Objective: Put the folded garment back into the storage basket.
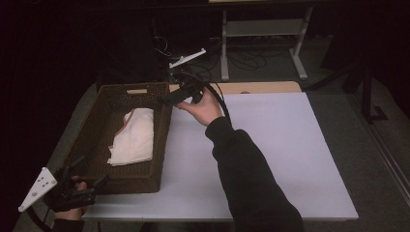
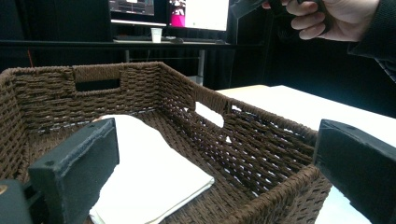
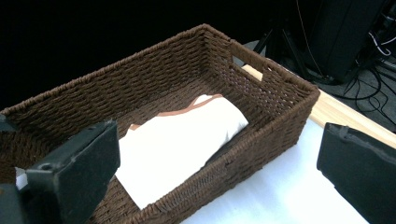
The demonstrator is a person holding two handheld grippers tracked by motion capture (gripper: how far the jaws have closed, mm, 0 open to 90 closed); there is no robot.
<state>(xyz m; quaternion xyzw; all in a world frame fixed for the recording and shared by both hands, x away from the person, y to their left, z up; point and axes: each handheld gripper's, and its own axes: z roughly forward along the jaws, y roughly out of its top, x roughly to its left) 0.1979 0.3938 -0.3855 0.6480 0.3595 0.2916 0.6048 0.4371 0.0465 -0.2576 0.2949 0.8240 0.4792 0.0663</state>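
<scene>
Two grippers, left (image 1: 99, 182) at lower left and right (image 1: 170, 98) at upper centre of the high view, hang wide open and empty, the folded white cloth (image 1: 134, 136) apparently already delivered inside the wicker basket (image 1: 162, 140).

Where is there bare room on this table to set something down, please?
The white tabletop right of the wicker basket is bare to its edges, crossed only by the person's sleeve. Inside the basket, the folded cloth fills the middle; a strip shows along its left wall.
</scene>
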